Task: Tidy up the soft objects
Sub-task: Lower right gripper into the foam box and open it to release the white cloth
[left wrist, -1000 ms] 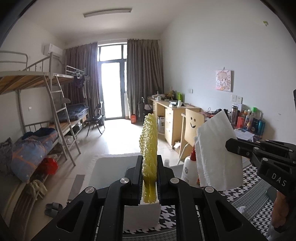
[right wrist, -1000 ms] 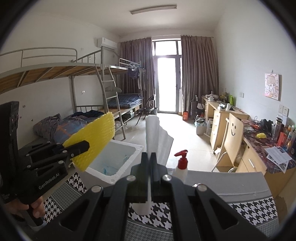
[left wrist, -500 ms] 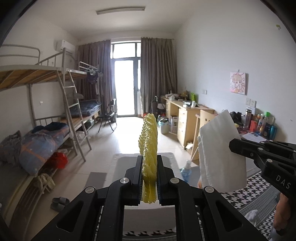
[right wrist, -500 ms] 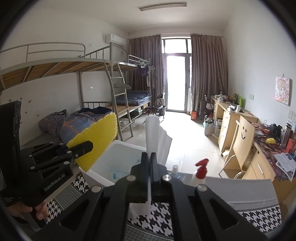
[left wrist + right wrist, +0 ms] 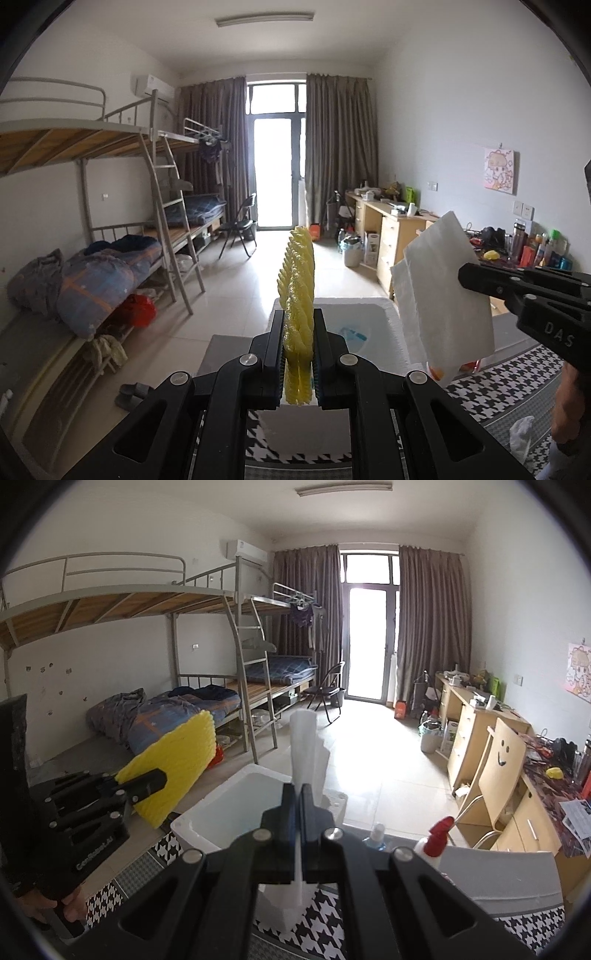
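Two grippers are raised above a white foam box [image 5: 369, 314]: left gripper [image 5: 298, 354] clamps a yellow sponge [image 5: 297, 295], right gripper [image 5: 298, 827] pinches a white cloth [image 5: 306, 746].

The sponge [image 5: 297, 295] is yellow with a ridged surface. The cloth [image 5: 443, 299] is white, and the foam box [image 5: 229, 812] is white too. The table cover [image 5: 332, 919] has a black-and-white houndstooth pattern. Both grippers [image 5: 298, 354] [image 5: 298, 812] are black. The spray bottle's cap [image 5: 437, 836] is red.
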A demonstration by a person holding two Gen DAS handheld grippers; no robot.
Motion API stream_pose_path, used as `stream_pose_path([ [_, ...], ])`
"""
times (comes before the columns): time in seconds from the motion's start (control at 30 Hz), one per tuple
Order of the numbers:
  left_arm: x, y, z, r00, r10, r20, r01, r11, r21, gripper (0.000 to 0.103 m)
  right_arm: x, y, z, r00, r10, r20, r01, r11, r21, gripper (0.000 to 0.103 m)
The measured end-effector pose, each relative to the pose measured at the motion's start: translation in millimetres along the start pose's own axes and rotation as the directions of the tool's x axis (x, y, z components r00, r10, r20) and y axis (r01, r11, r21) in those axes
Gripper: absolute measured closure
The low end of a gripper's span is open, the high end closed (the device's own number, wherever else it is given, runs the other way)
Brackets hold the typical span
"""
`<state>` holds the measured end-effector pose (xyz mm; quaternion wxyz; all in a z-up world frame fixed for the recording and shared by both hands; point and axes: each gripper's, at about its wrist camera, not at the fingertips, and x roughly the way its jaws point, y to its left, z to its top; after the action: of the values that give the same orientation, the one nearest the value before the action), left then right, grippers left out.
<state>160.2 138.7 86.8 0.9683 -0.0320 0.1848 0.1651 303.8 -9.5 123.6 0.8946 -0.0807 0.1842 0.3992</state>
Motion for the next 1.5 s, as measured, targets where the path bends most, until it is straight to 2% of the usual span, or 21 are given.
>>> stream_pose_path([
  [0.33,3,13,-5,0.999,0.033,-0.015,-0.033,0.999,-0.022,0.09,25,10,3,0.999,0.025,-0.032,-0.025,1.0,-0.01,0.099],
  [0.63,4,22,-9,0.999,0.047,-0.025,-0.048,0.998,-0.039,0.09,57,16,-4,0.995,0.012,-0.102,-0.015,1.0,-0.021,0.099],
  [1.13,8,27,-12,0.997,0.062,-0.044,-0.064,0.997,-0.051,0.09,109,12,-20,0.963,-0.004,-0.27,0.002,1.0,-0.01,0.099],
  [1.17,8,28,-12,0.997,0.062,-0.045,-0.064,0.997,-0.052,0.09,109,14,-21,0.96,-0.009,-0.281,0.006,1.0,-0.012,0.097],
  [1.23,10,28,-12,0.997,0.058,-0.048,-0.06,0.997,-0.055,0.09,111,14,-21,0.953,-0.008,-0.302,0.008,1.0,-0.003,0.08],
  [1.27,10,28,-12,0.997,0.056,-0.051,-0.058,0.997,-0.055,0.09,112,14,-21,0.951,-0.005,-0.308,0.004,1.0,-0.002,0.06],
  [1.3,11,29,-12,0.997,0.054,-0.053,-0.057,0.997,-0.055,0.09,111,15,-21,0.952,-0.006,-0.307,0.005,1.0,-0.003,0.043],
  [1.37,14,28,-11,0.997,0.052,-0.058,-0.055,0.997,-0.055,0.09,105,15,-21,0.961,-0.018,-0.277,0.015,1.0,-0.012,0.038],
  [1.5,20,25,-11,0.997,0.032,-0.075,-0.035,0.998,-0.049,0.09,97,11,-20,0.964,-0.021,-0.266,0.021,1.0,-0.003,0.035],
])
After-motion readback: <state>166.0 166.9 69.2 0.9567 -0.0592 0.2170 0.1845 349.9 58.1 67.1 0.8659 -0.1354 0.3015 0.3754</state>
